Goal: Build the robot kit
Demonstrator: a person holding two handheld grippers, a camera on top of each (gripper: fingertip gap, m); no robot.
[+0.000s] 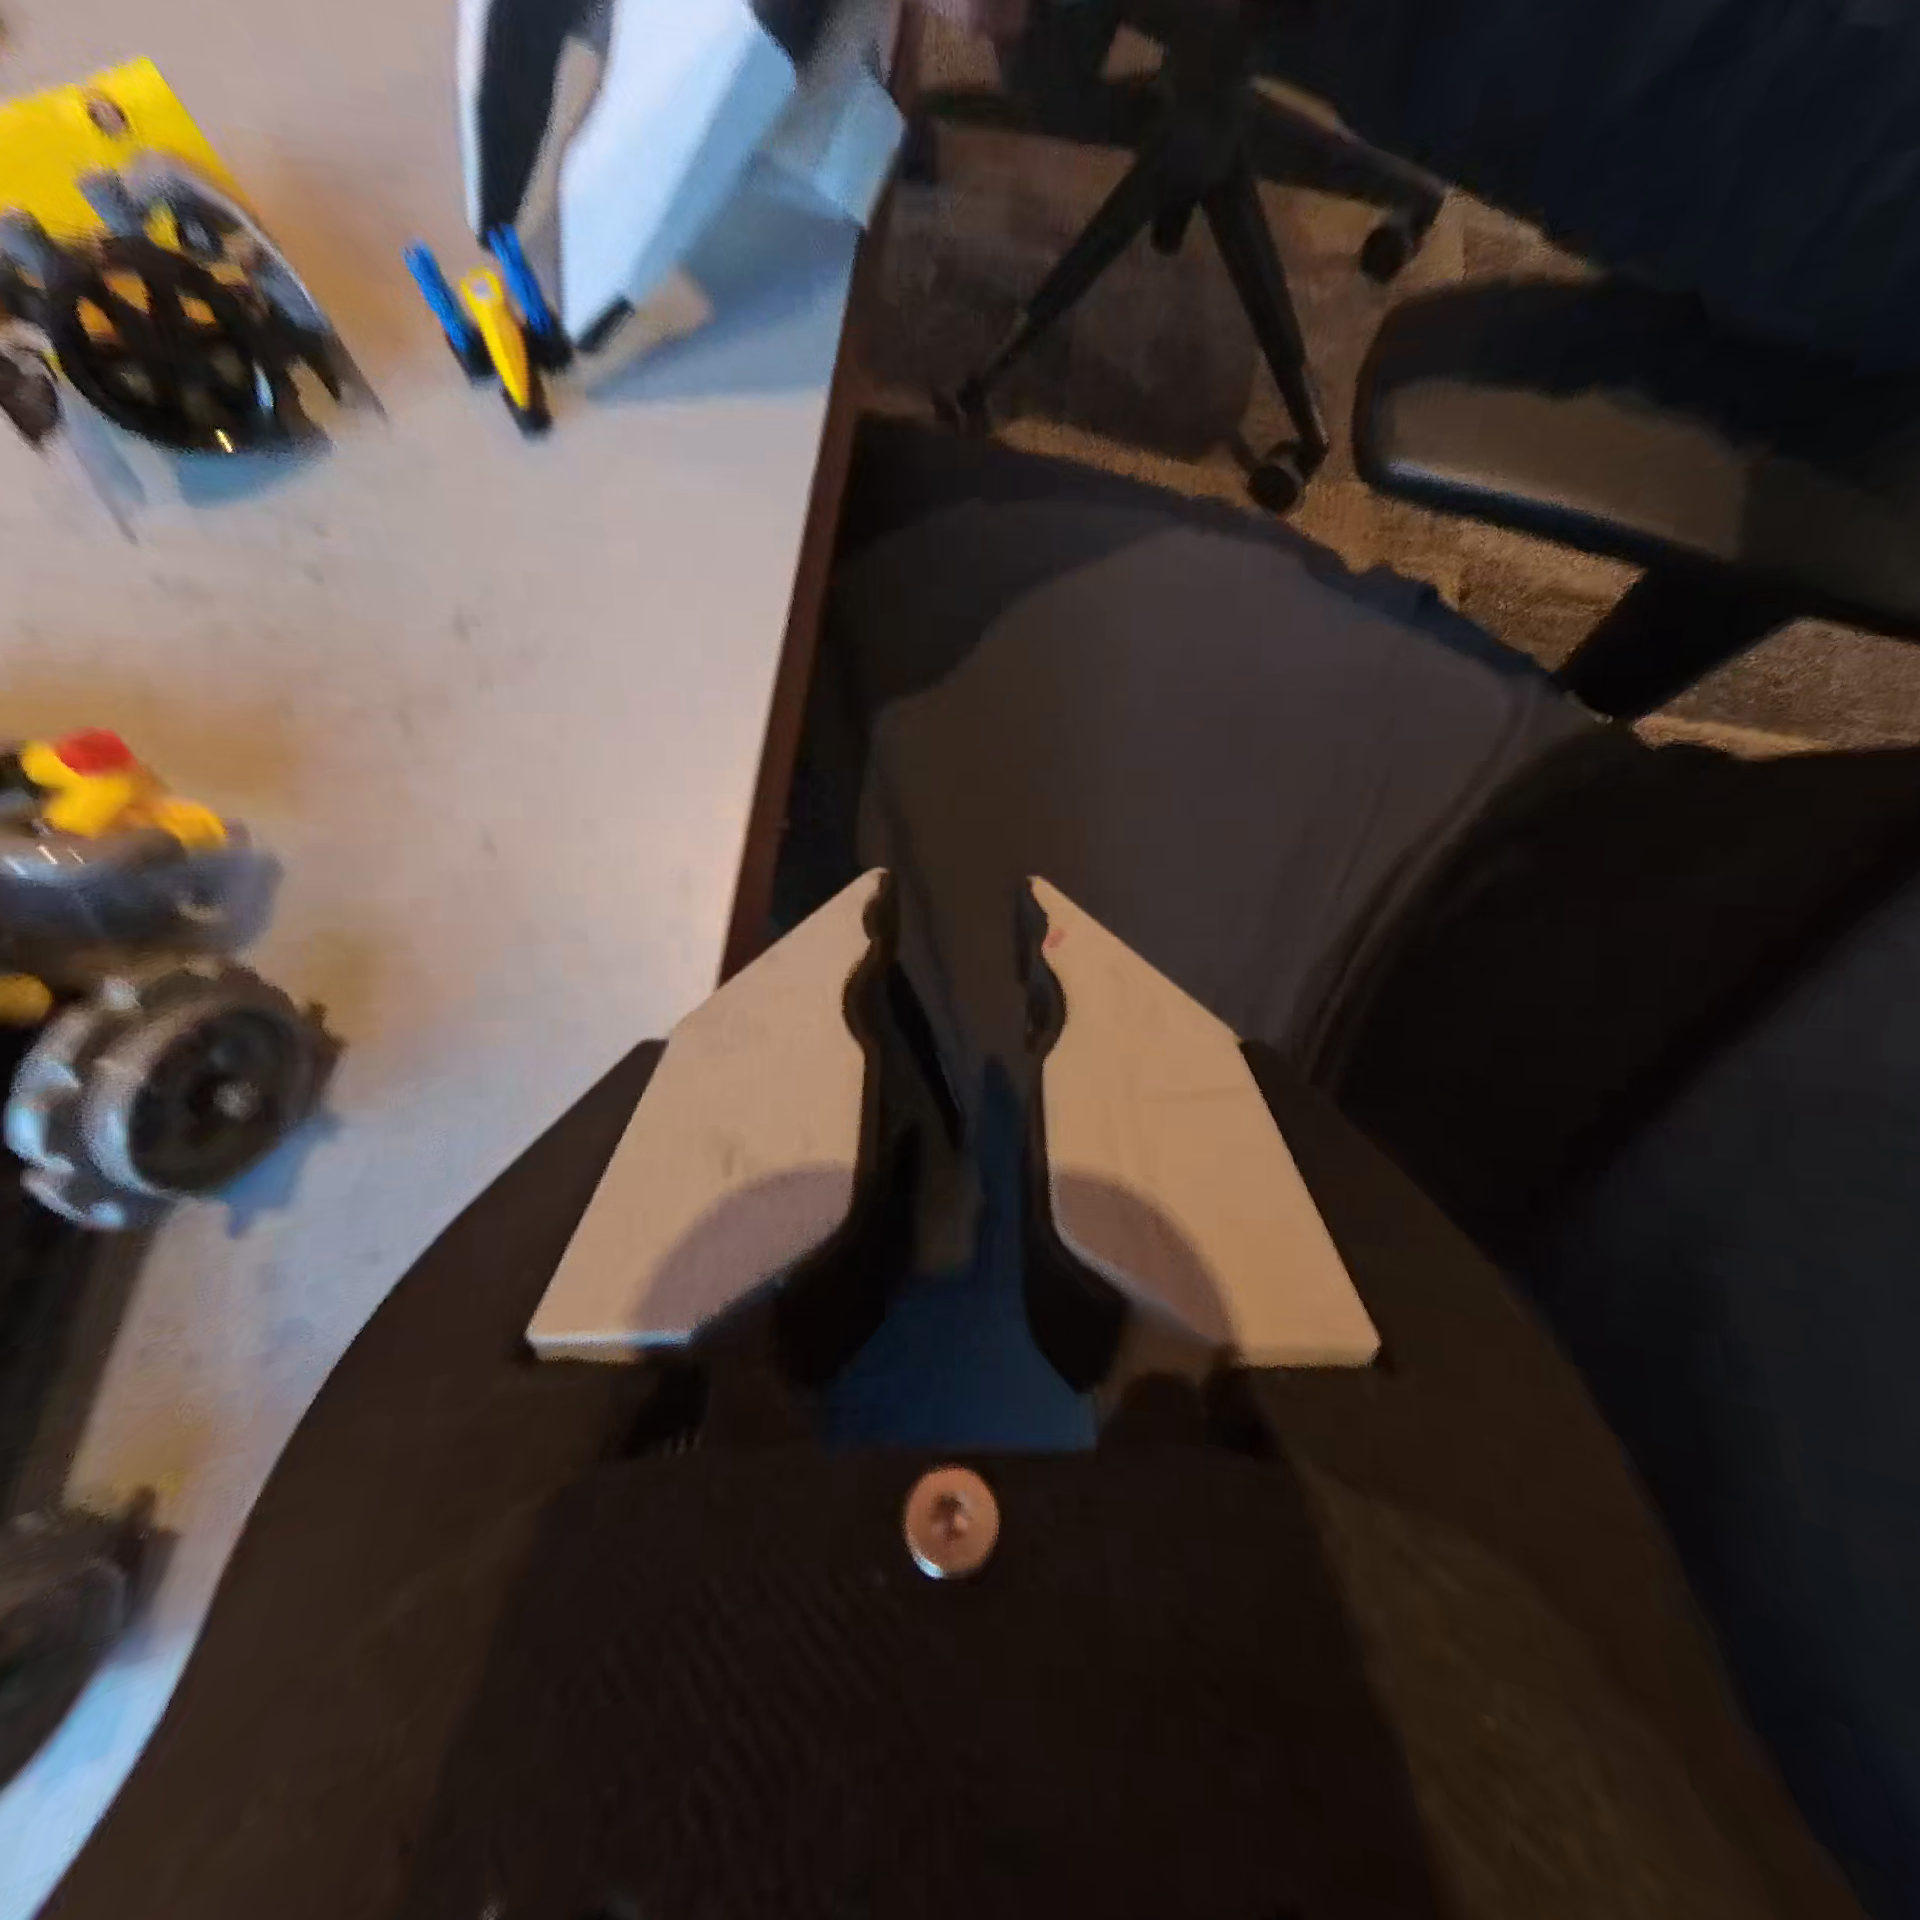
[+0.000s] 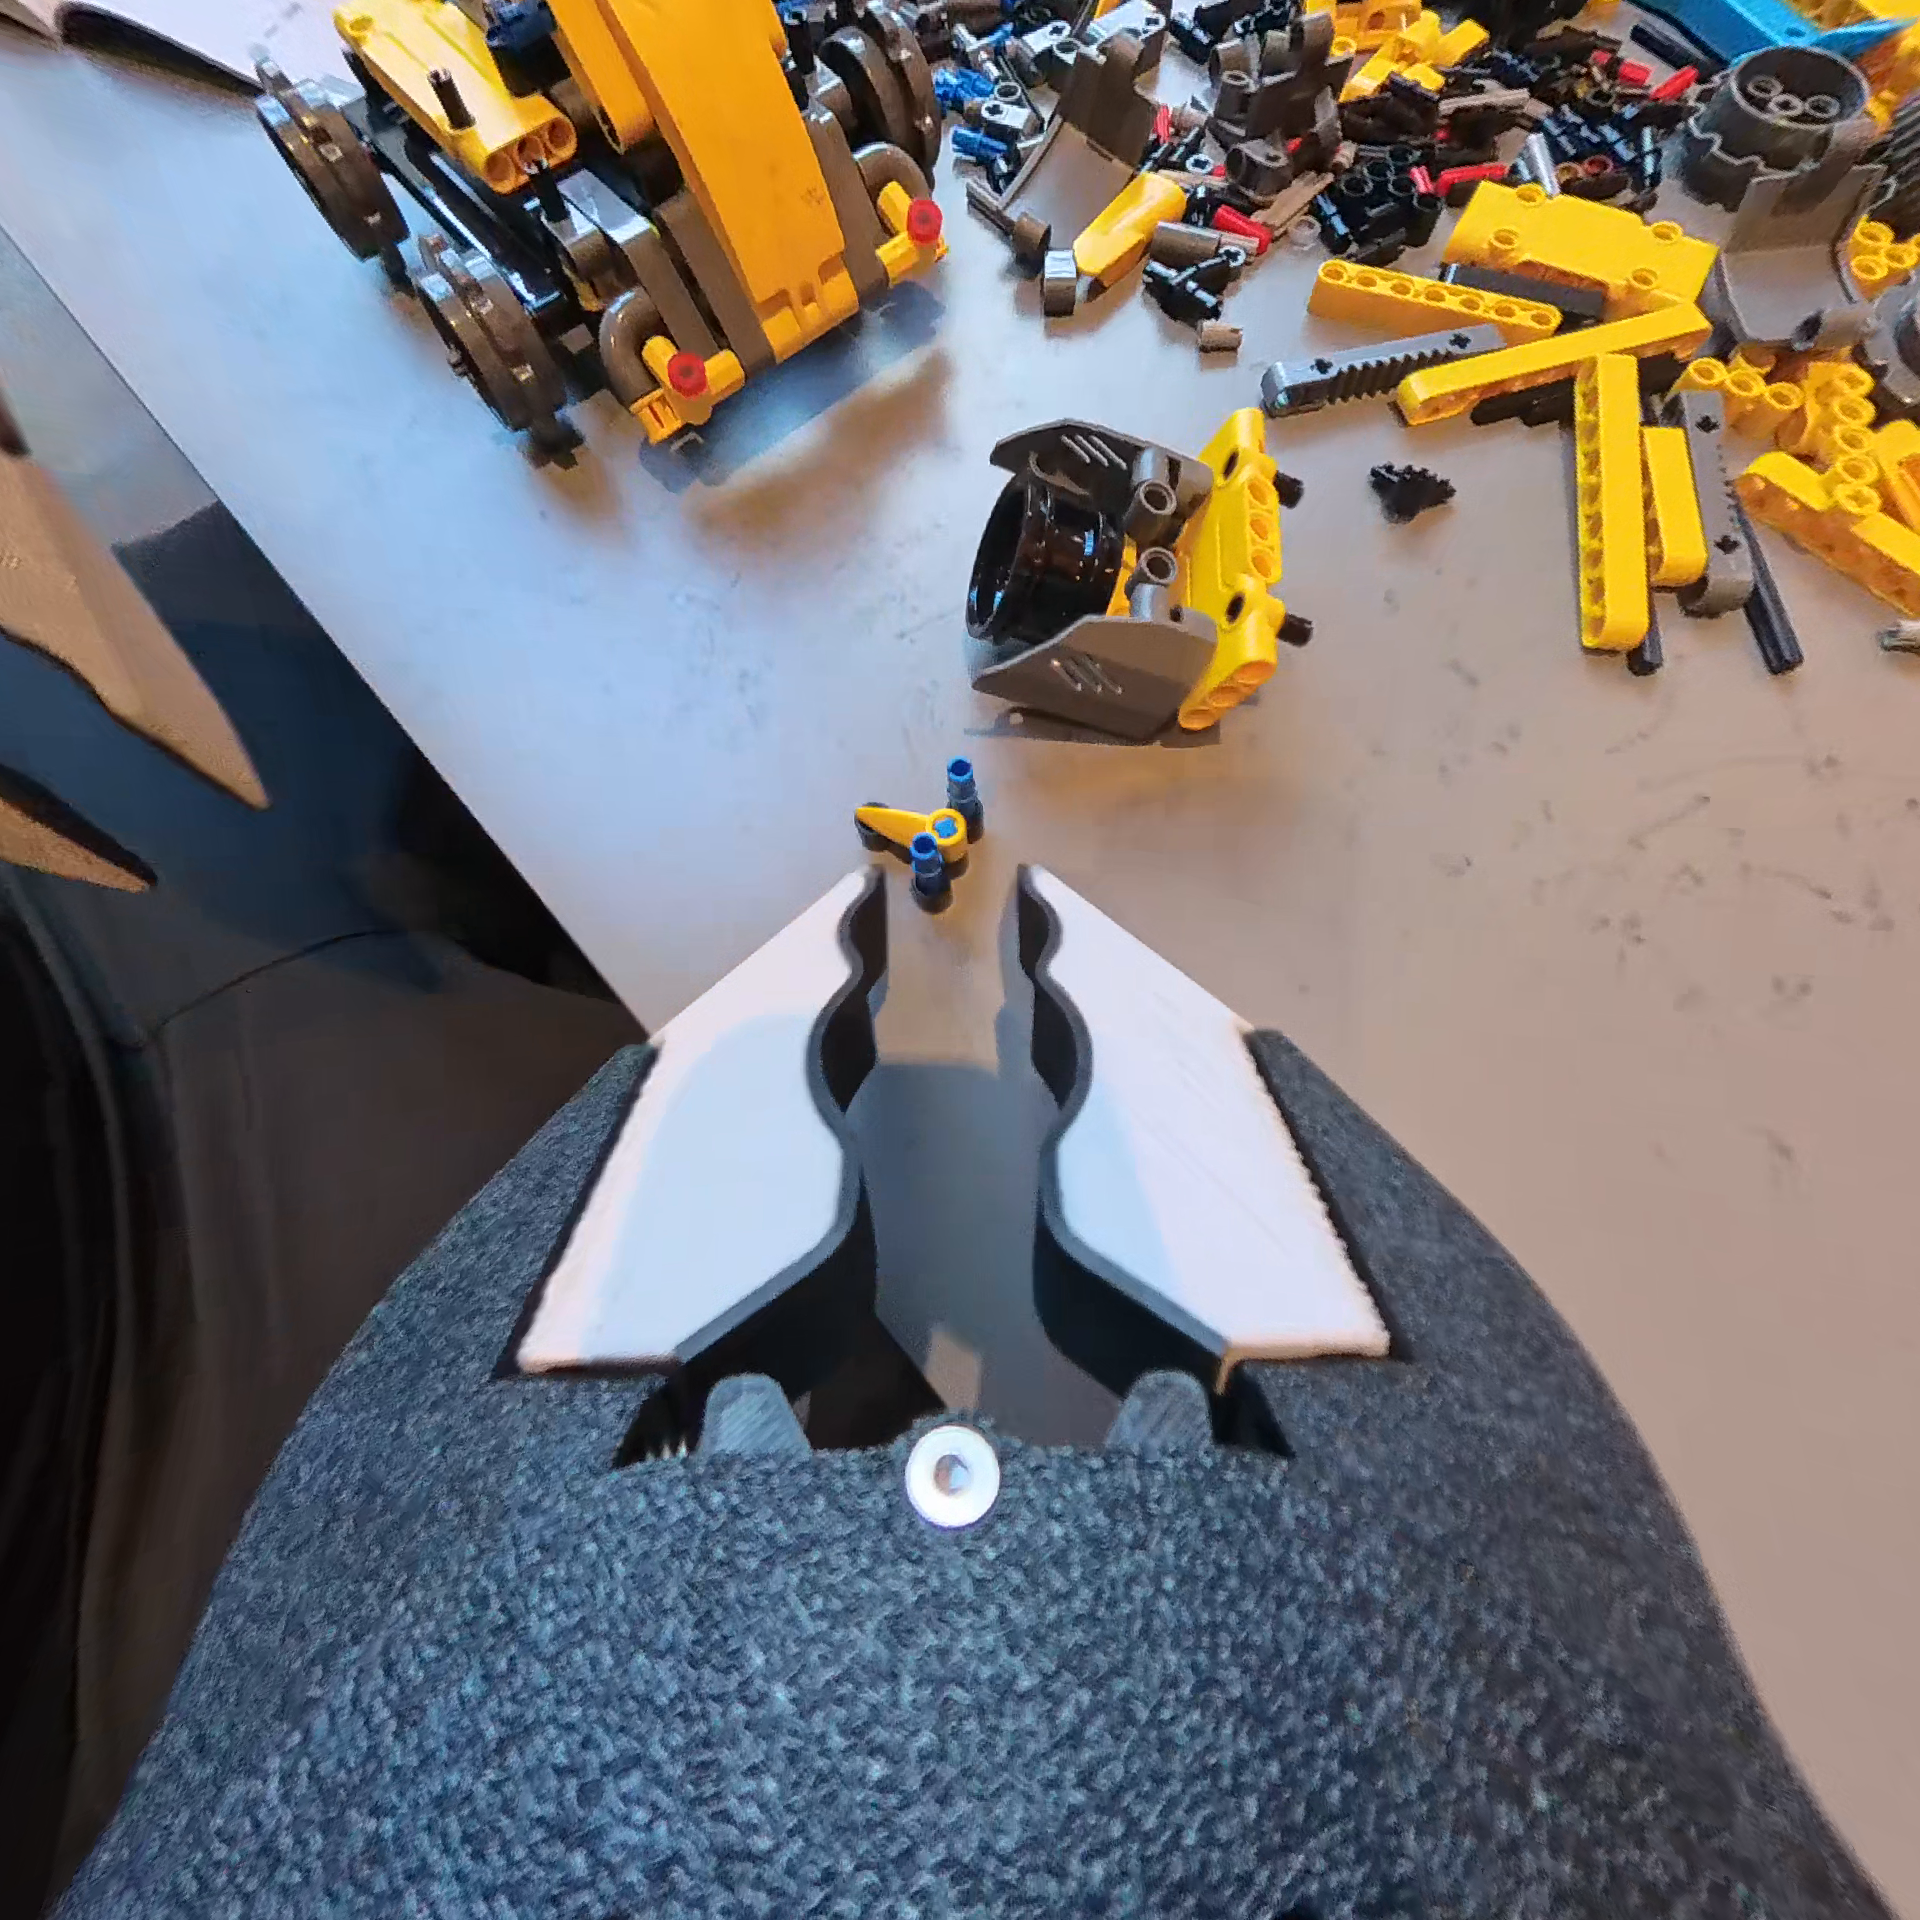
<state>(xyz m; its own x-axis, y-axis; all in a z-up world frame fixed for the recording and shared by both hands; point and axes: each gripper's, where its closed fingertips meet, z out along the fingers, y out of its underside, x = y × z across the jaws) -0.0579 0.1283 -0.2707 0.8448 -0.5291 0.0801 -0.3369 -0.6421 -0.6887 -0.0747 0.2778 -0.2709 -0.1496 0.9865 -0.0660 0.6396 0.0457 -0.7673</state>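
warm dim light, motion-blurred left view, sharp wide-angle right

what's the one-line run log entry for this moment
left tongs open, empty, past table edge | right tongs open, empty, nearest small yellow-and-blue piece on table

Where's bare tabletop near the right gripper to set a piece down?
Bare patch right of the right gripper, below the wheel-and-fender assembly and the yellow beams. Also between the table's near edge and the small yellow-and-blue piece. Crowded: the loose-parts pile.
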